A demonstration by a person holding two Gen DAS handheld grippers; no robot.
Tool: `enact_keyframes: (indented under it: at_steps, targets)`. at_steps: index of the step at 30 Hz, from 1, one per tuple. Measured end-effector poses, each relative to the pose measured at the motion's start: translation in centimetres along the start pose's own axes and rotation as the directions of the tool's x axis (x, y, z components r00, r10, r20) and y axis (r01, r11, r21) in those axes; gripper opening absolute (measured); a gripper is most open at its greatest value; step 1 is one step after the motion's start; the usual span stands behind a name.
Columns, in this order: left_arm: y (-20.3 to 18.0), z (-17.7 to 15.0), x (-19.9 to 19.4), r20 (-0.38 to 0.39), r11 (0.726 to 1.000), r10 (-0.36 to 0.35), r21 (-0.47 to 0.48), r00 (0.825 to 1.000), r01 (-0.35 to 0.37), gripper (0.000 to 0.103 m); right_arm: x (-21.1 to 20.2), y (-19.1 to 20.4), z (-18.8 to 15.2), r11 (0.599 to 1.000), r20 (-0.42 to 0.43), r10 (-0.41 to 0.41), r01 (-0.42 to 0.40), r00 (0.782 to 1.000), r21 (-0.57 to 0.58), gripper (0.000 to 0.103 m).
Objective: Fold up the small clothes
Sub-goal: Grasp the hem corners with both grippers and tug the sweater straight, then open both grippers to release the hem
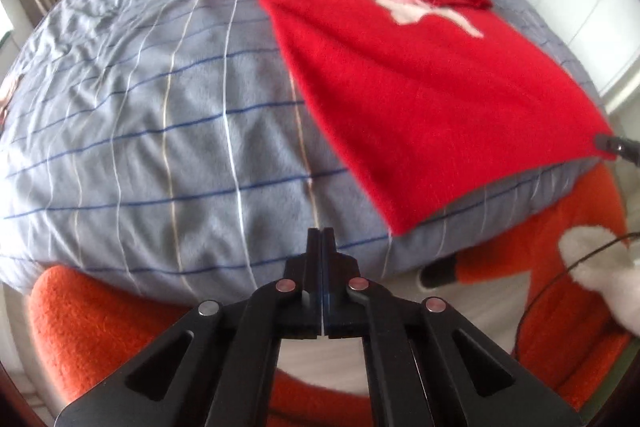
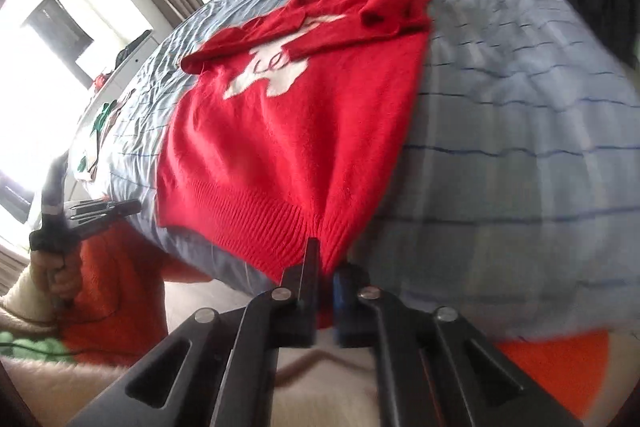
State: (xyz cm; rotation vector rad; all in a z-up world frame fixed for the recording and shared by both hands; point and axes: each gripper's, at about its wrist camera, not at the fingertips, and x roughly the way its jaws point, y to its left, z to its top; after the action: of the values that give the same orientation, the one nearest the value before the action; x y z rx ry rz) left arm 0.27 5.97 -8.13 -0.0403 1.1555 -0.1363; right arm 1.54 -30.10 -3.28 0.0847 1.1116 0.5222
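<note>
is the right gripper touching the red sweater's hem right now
Touching. In the right wrist view the right gripper is closed on the red sweater, with its ribbed hem pinched between the fingers.

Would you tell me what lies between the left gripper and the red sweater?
Only bare striped bedsheet separates the left gripper from the red sweater, seen in the left wrist view.

You have open blanket on the bed (image 1: 152, 115) to the left of the red sweater (image 1: 400, 75), out to its left edge. The sweater covers the near right corner, its folded sleeves (image 2: 384, 11) bunched toward the far side.
</note>
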Motion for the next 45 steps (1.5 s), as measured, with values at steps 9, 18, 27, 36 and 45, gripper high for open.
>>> enact_keyframes:
  at_steps: [9, 18, 27, 36, 45]
  targets:
    - [0.3, 0.8, 0.5, 0.072, 0.993, -0.085, -0.079, 0.994, 0.091, 0.082, 4.7, -0.2, -0.3, 0.999, -0.034, 0.003, -0.001, 0.999, 0.047, 0.006]
    - [-0.8, 2.8, 4.9, -0.036, 0.973, -0.192, -0.134, 0.981, 0.185, 0.004, 4.8, -0.4, 0.4, 0.997, -0.010, 0.045, -0.045, 0.999, 0.061, 0.042]
    - [1.1, 0.1, 0.4, -0.044, 0.998, -0.019, -0.064, 0.999, 0.016, 0.001, 3.0, 1.1, 0.2, 0.999, -0.046, -0.046, 0.046, 0.998, -0.006, 0.004]
    - [-1.3, 0.3, 5.0, -0.084, 0.988, 0.147, 0.058, 0.986, -0.142, 0.006, 9.5, -0.2, -0.2, 0.991, -0.146, -0.125, 0.130, 0.981, 0.023, 0.004]
    - [3.4, 1.4, -5.5, 0.163, 0.981, 0.177, -0.106, 0.971, -0.161, 0.070, 1.1, -1.1, 2.8, 0.951, -0.004, -0.294, 0.292, 0.956, -0.102, 0.044]
